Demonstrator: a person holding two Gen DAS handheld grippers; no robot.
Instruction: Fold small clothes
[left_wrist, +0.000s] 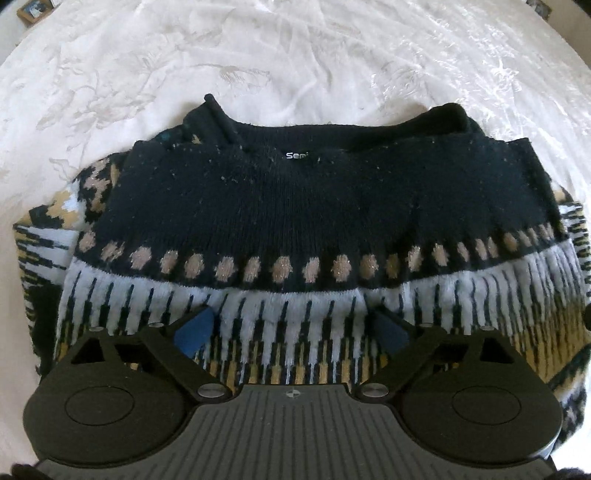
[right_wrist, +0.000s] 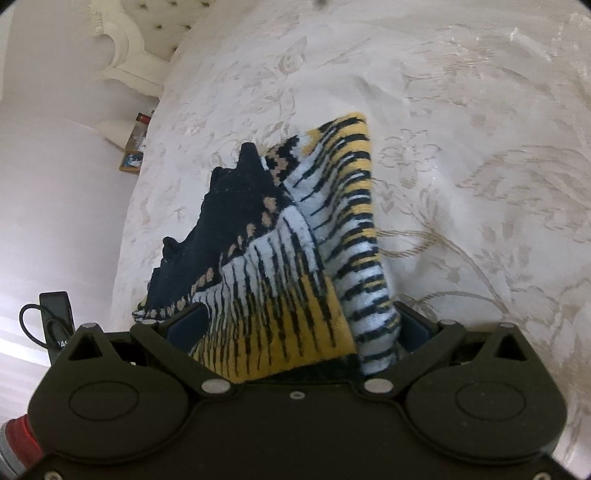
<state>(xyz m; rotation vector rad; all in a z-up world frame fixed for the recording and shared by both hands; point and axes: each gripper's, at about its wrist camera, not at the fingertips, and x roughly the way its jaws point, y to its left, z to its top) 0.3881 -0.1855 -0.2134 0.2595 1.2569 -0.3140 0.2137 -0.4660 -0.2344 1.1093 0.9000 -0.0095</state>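
A small knit sweater (left_wrist: 295, 206), black at the neck with tan dots and white, black and yellow stripes below, lies partly folded on the white bedspread (left_wrist: 295, 55). My left gripper (left_wrist: 293, 328) is open, its blue pads wide apart, low over the striped part. In the right wrist view my right gripper (right_wrist: 299, 328) has a thick bunched fold of the sweater (right_wrist: 295, 258) between its wide-set fingers, filling the gap and touching both pads. Its fingertips are hidden by the cloth.
The patterned white bedspread (right_wrist: 461, 147) stretches all around. A cream tufted headboard (right_wrist: 129, 48) and a nightstand with a small framed picture (right_wrist: 131, 160) stand at the upper left. A black device with a cable (right_wrist: 55, 317) lies at the left edge.
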